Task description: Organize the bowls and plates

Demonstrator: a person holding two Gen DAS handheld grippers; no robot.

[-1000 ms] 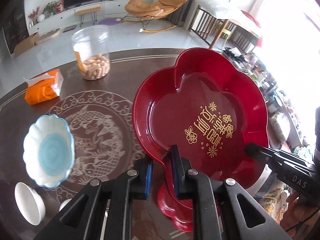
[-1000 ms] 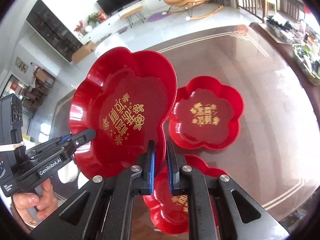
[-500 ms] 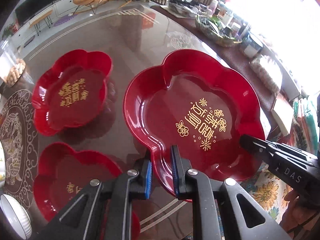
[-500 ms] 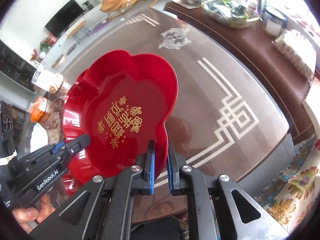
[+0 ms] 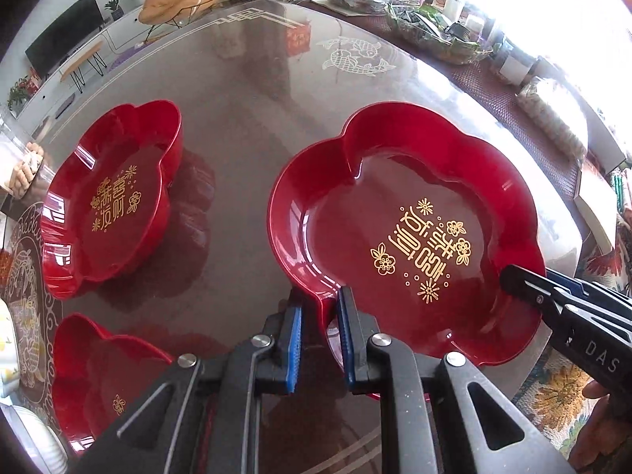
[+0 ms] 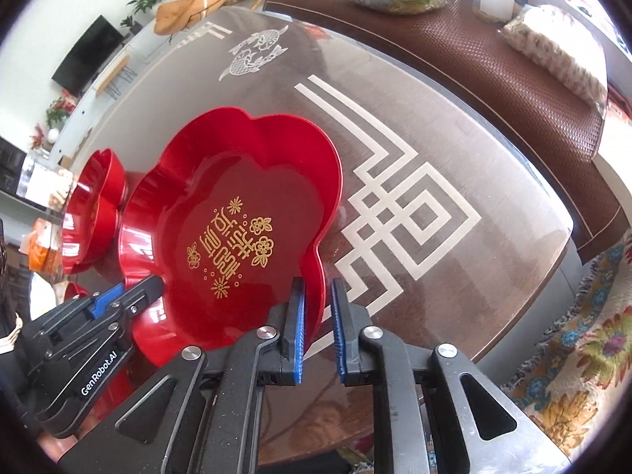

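Two grippers at the big red plate

The left gripper (image 5: pixel 319 308) and right gripper (image 6: pixel 318 296) each straddle the big red plate's (image 5: pixel 403 237) rim, jaws slightly parted, on the table (image 5: pixel 245 118) near its edge.

The large plate (image 5: pixel 414 237) is glossy red with gold characters and flowers; the table (image 6: pixel 395 205) is brown with white fretwork.

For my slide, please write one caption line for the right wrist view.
Both grippers, right and left, straddle opposite rims of a glossy red flower-shaped plastic plate over the patterned brown table.
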